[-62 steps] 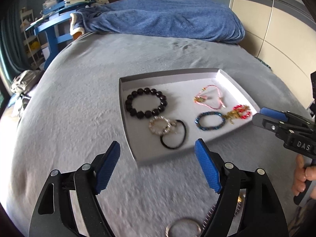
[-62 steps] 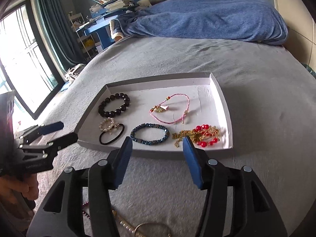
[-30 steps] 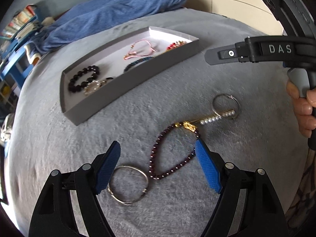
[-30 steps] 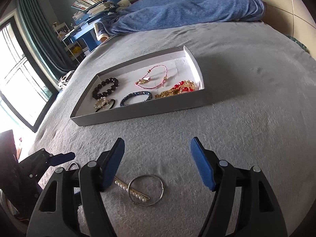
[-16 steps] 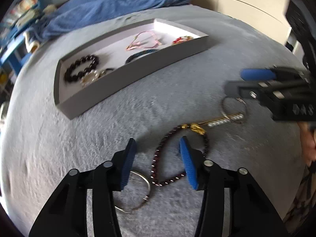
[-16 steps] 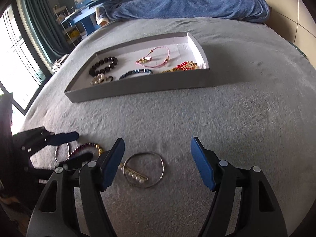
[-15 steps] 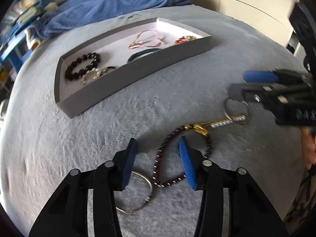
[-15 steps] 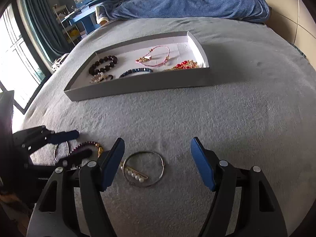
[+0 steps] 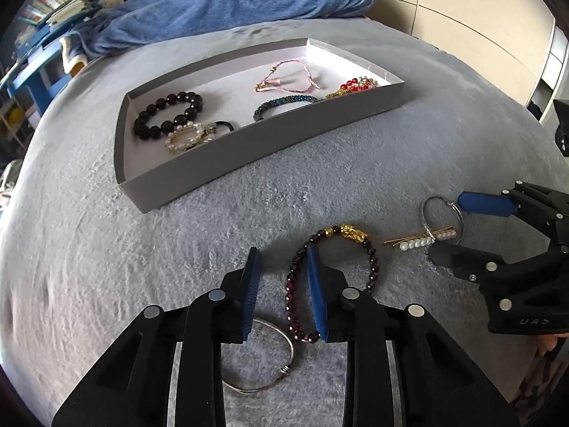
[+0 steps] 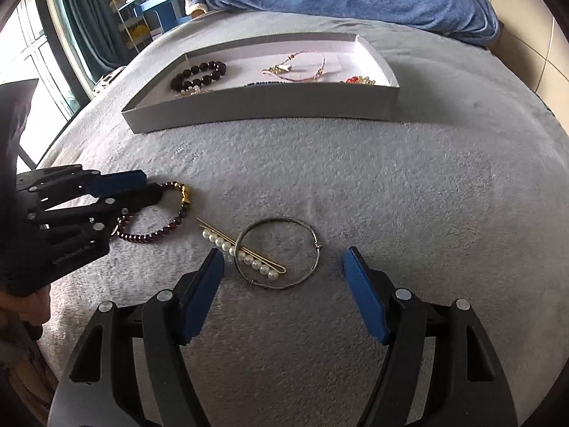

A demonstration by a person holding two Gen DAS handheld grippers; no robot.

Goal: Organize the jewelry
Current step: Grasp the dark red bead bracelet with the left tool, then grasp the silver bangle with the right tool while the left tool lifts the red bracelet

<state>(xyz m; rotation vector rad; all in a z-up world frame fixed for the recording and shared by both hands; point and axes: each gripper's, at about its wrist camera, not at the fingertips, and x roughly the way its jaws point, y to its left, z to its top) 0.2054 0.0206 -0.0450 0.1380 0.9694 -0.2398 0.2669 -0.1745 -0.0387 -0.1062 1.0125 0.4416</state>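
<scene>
A dark red bead bracelet with a gold charm lies on the grey bed cover; it also shows in the right wrist view. My left gripper is open but narrow, its fingers straddling the bracelet's left side. A silver bangle lies under it. A pearl hairpin rests across a wire bangle, just ahead of my wide-open right gripper. The grey tray beyond holds several bracelets.
A blue blanket is heaped at the far end of the bed. A blue desk with shelves stands to the far left. A window with curtains is at the left. Beige wall panels are to the right.
Both grippers pulled back from the tray to the loose jewelry on the cover. My left gripper has narrowed and lowered around the red bead bracelet. My right gripper moved closer over the wire bangle.
</scene>
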